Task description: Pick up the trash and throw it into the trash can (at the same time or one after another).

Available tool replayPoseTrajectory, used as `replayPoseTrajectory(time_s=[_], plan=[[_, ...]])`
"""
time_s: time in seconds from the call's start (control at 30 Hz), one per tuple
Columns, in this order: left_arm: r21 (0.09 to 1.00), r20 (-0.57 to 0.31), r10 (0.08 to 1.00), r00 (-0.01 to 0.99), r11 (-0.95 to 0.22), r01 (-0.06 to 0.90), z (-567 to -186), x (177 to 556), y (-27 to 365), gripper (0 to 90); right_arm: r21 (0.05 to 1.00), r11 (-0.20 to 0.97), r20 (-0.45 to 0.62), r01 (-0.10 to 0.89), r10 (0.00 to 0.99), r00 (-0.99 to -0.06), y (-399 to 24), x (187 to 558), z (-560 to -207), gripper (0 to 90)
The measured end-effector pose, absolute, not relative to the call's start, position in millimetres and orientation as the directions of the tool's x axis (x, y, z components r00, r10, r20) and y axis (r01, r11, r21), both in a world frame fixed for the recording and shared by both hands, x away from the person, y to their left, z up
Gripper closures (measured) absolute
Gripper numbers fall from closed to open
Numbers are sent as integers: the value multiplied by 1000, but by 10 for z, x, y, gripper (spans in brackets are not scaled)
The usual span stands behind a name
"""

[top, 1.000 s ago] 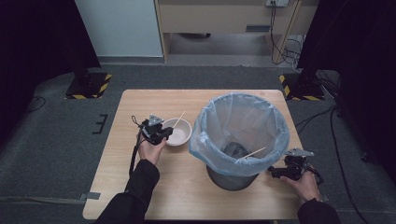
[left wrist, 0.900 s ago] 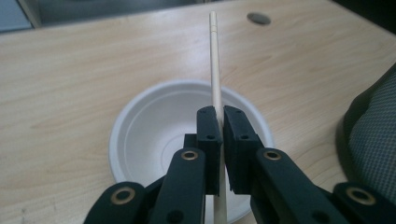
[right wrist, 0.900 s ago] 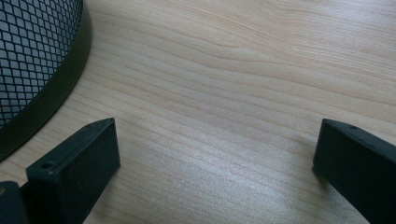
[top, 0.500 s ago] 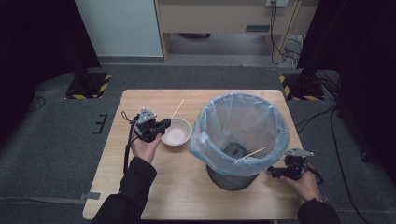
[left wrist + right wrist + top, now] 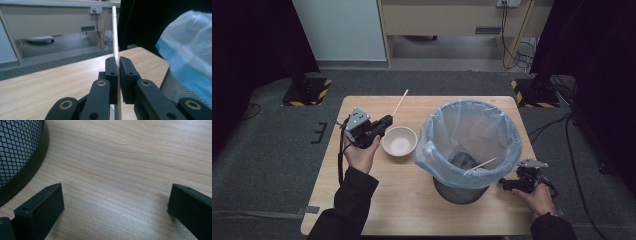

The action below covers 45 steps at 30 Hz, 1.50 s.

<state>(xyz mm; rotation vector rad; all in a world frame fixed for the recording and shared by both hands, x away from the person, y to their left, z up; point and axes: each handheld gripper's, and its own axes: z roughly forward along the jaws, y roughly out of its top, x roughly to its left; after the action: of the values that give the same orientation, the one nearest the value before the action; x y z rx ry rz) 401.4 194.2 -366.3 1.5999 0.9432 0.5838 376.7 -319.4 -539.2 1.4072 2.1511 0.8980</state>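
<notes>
- The chopstick [image 5: 114, 30] was a thin, pale, round stick, smooth all the way up, poking straight toward 12 o'clock in the left gripper view.
- Left gripper [image 5: 118, 65] had its jaws pinched tight on it, held up off the table [image 5: 412, 200].
- Seen from above, the stick ran off toward 1 o'clock from the gripper, with the white bowl [image 5: 400, 141] just at its 3 o'clock.
- Lined bin [image 5: 469, 145] sat further out at 3 o'clock, another stick inside.
- Right gripper [image 5: 115, 202] hung wide open over bare wood beside the bin's base.
</notes>
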Motion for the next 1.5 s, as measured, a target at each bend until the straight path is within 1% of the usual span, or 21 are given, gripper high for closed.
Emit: replayPoseTrajectory(time_s=[0.53,1.1,1.5], plan=[[990,-92,797,597,10,139,-3323,3783,1875,853,709,281,5,647,915,-403,-3194,3767,-5392,7],[998,-70,760,646,53,46,-3052,3593,1784,853,709,281,5,647,915,-403,-3194,3767,-5392,7],[997,-54,714,698,79,-4,-2869,3531,1512,853,709,281,5,647,915,-403,-3194,3767,-5392,7]])
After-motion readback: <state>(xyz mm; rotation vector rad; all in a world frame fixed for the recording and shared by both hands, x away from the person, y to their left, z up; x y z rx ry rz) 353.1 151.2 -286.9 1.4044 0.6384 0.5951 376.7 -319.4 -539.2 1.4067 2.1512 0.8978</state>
